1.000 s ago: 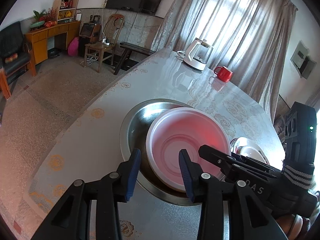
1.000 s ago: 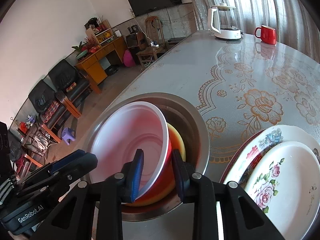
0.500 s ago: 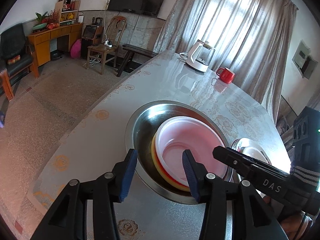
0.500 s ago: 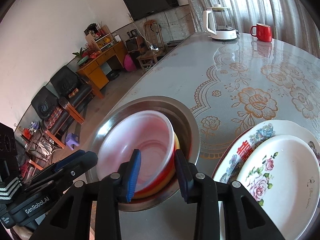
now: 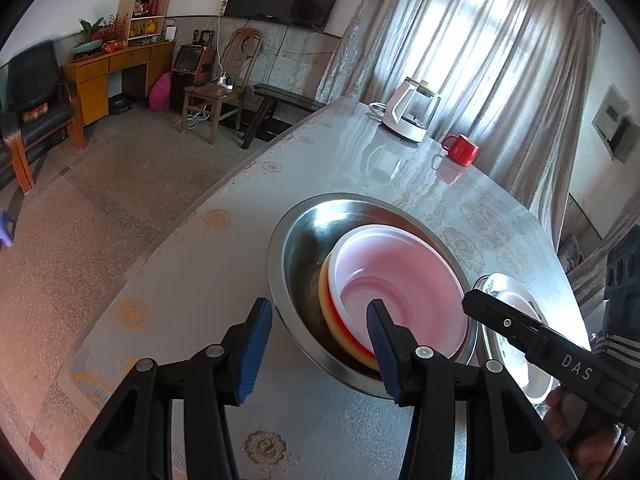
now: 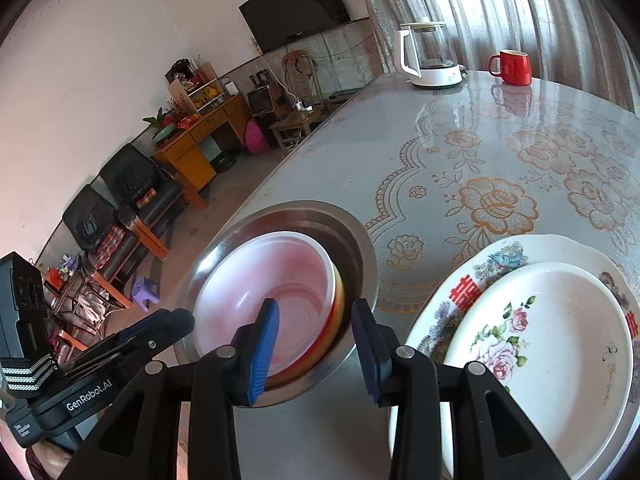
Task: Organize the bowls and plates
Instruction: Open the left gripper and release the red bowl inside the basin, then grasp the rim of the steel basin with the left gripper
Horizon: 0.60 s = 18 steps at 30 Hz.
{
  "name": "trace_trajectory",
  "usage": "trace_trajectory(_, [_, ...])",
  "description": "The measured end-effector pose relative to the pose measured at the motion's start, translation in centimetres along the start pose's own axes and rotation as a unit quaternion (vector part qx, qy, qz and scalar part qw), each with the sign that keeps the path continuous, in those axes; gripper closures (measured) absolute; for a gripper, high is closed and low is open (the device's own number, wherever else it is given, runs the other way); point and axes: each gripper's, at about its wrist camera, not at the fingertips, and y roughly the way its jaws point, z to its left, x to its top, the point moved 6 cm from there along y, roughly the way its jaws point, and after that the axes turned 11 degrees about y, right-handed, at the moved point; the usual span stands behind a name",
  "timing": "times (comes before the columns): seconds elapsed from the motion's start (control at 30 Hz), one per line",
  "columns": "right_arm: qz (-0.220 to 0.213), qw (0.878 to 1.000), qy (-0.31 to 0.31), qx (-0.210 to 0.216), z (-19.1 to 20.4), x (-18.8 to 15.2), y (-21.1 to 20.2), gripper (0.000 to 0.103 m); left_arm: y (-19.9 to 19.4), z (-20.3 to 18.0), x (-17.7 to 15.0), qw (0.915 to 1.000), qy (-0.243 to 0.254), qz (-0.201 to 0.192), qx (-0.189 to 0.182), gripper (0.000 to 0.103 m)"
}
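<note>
A red bowl with a white inside [image 5: 396, 280] [image 6: 276, 292] sits nested in a yellow bowl [image 5: 325, 300] [image 6: 340, 300] inside a steel basin [image 5: 296, 248] [image 6: 360, 248] on the table. My left gripper [image 5: 320, 340] is open and empty, above the basin's near rim. My right gripper [image 6: 316, 344] is open and empty, just above the basin's near edge; it shows in the left wrist view [image 5: 520, 328] too. Two floral plates [image 6: 540, 340] lie stacked to the right of the basin.
A white kettle [image 5: 408, 116] [image 6: 428, 56] and a red mug [image 5: 460, 150] [image 6: 512, 66] stand at the far end of the table. The table's left edge [image 5: 180, 232] drops to the floor, with chairs and a desk beyond.
The right gripper set the red bowl down into the yellow bowl in the basin, opened and drew back. The left gripper also pulled back a little and opened wider.
</note>
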Motion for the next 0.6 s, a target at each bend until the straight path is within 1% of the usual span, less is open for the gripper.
trace_trajectory(0.23, [-0.006,1.000,0.004,-0.013,-0.9,-0.4,-0.6,0.064,-0.3,0.0,-0.5,0.9999,0.006,-0.001,0.015,0.053])
trace_trajectory(0.4, [-0.013,1.000,0.009,-0.022,-1.4,-0.6,-1.1,0.063,-0.7,-0.4,-0.7,0.9994,0.020,-0.009,0.028,0.052])
trace_trajectory(0.5, [-0.020,0.999,0.010,-0.032,-1.8,-0.8,-1.5,0.063,-0.8,-0.6,-1.0,0.9993,0.024,-0.010,0.028,0.050])
trace_trajectory(0.6, [-0.020,0.999,0.017,-0.035,-2.2,-0.9,-1.7,0.063,-0.6,-0.4,-1.2,0.9996,0.017,-0.007,0.020,0.050])
